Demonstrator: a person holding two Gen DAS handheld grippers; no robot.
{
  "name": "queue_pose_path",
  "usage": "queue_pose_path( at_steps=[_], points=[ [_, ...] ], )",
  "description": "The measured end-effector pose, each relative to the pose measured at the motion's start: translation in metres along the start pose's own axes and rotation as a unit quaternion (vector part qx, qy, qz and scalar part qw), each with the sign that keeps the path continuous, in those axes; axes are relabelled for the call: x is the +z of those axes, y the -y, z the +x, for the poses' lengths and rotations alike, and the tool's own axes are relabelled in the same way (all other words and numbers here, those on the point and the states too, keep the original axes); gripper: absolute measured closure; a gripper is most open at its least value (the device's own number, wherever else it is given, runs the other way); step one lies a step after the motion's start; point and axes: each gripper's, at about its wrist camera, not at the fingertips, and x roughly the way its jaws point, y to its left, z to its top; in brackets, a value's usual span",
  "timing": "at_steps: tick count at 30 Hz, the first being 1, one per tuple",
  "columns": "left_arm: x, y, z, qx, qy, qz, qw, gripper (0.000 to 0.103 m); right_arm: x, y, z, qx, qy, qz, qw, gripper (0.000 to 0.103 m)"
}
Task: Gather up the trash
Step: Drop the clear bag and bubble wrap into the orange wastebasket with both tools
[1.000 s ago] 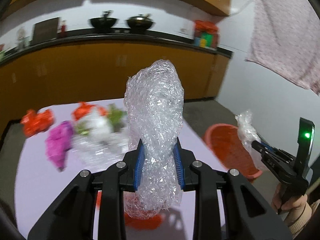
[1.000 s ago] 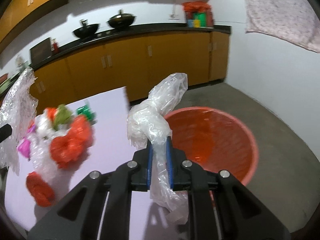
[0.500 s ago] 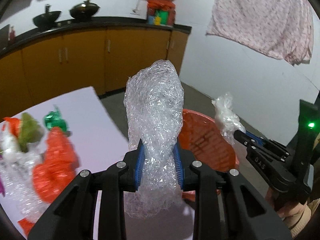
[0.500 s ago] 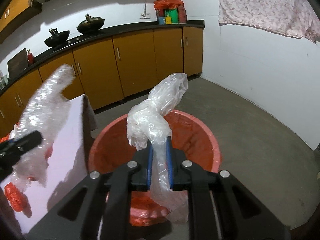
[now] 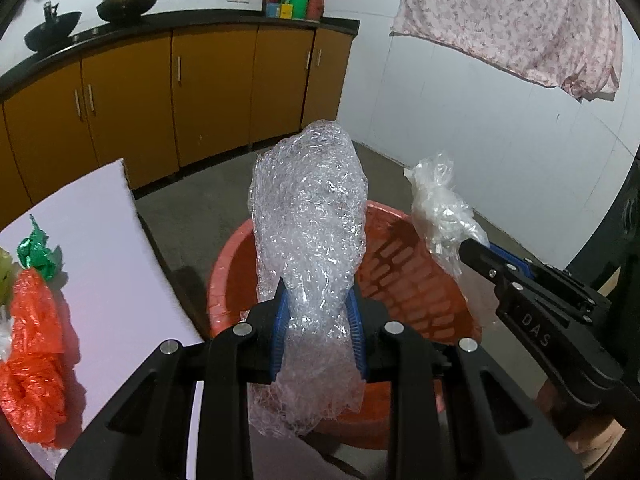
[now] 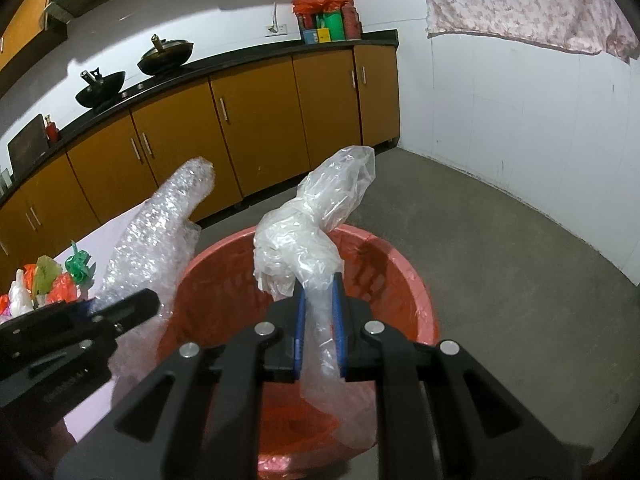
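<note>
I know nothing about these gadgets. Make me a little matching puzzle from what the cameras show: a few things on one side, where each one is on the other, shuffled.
Things:
1. bubble wrap
2. clear plastic bag
3. red basket
4. green wrapper

Places:
A. on the floor beside the table
B. clamped in the left gripper
C. lying on the table
D. clamped in the right gripper

Pairs: 1-B, 2-D, 3-A, 4-C
</note>
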Motion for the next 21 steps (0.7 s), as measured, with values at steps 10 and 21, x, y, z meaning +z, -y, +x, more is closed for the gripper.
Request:
queue_pose_path(
  at_steps=[10, 21],
  points=[
    [0.001, 0.003, 0.012, 0.004, -0.017, 0.004, 0.9998, 0.067, -0.003, 0.005, 0.005, 0.006, 0.004, 0.008, 1.000, 0.070],
    [0.002, -0.008, 0.003, 0.017, -0.012, -0.021, 0.9996, 0.052, -0.009, 0.015, -0.002, -0.014, 0.010, 0.010, 1.000, 0.058]
  ],
)
